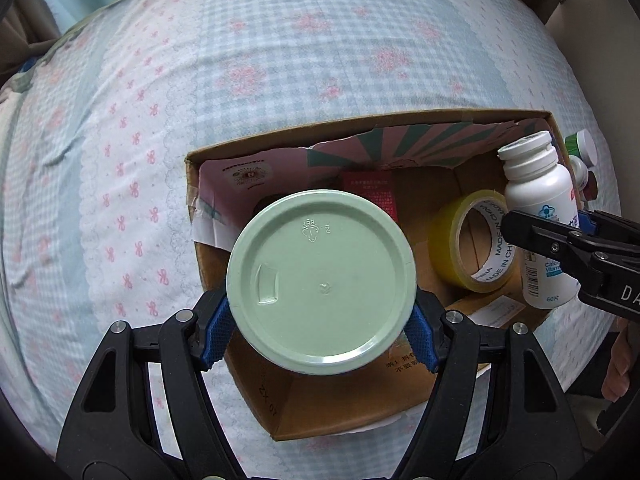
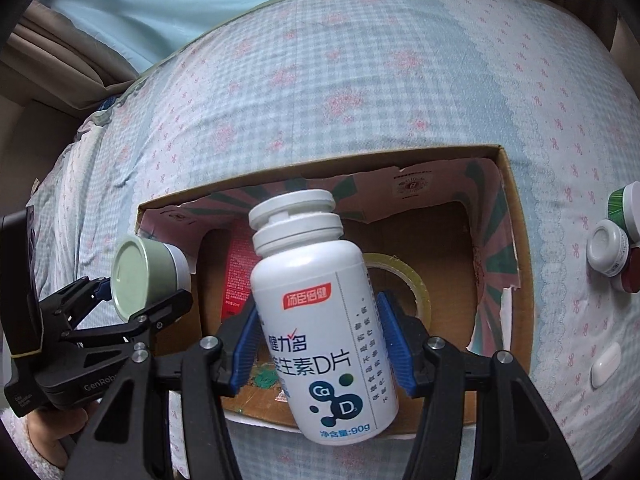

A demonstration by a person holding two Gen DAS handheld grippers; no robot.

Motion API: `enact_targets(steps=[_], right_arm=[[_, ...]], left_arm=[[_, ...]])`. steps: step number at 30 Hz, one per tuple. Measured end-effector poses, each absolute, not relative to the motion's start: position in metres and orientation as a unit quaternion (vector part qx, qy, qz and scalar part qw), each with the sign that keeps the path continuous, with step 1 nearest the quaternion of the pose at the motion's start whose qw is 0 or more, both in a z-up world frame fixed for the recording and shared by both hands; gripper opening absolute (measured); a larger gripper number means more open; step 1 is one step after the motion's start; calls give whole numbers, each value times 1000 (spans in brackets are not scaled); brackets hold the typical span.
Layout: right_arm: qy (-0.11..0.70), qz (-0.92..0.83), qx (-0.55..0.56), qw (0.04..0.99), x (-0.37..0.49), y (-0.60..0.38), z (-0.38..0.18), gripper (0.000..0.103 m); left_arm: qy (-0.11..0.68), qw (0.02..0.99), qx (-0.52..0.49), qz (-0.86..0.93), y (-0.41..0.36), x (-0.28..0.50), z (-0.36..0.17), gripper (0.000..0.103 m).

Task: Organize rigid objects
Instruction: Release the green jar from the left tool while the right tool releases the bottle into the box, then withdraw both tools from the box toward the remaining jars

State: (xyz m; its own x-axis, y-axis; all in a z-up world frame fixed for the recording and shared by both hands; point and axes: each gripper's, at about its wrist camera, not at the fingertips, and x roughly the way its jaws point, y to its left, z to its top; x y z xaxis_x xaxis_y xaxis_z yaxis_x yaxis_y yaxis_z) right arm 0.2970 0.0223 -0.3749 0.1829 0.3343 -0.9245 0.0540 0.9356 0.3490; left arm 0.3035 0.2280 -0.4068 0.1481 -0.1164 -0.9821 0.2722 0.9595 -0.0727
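My left gripper (image 1: 320, 320) is shut on a pale green jar (image 1: 320, 280), its flat end facing the camera, held over the left part of an open cardboard box (image 1: 400, 120). It also shows in the right wrist view (image 2: 140, 276). My right gripper (image 2: 320, 344) is shut on a white vitamin bottle (image 2: 316, 312), tilted slightly, above the box (image 2: 516, 248). The bottle also shows at the right in the left wrist view (image 1: 540, 216). Inside the box lie a yellow tape roll (image 1: 472, 240) and a red packet (image 1: 376, 196).
The box sits on a bed with a checked blue and pink floral sheet (image 1: 120, 160). Right of the box lie small jars: a green-and-white one (image 2: 624, 208), a white one (image 2: 608, 252), a dark red one (image 2: 632, 276), and a white earbud case (image 2: 606, 364).
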Motion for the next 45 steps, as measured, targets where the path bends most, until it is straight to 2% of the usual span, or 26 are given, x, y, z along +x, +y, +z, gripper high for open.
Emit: enact_targets(steps=[2,4,5,6,7,8,9,25,39,45], right_arm=[[635,102,173,746,303,24,-381,53],[625,113,199,746,307,23,-381,54],[627,107,208,743,310,23,-381,62],[632,100,211,739,313,22,-381,71],[638,96,211,734,315,21,-383,90],[639,97,210,734,316,19,-384,101],[637,97,208,736,316,18,-383,103],[619,95,185,758,286,16,-352,103],[568,81,141,807,214,-2,-248,103],[541,45,106,833,169,-33,-208,103]], left_arm=[[641,753,71,-132,225,304,-409,70],[634,757,80,-134,224,303,-407,85],[628,762,79,-137,224,302,-403,102],[623,766,73,-142,225,300,-398,103],[621,767,68,-144,226,299,-395,103],[621,768,67,-144,227,298,-392,103],[620,768,68,-142,228,297,-390,103],[607,784,53,-121,236,264,-353,103],[546,830,53,-102,234,192,-250,103],[516,847,50,-117,212,166,-222,103]])
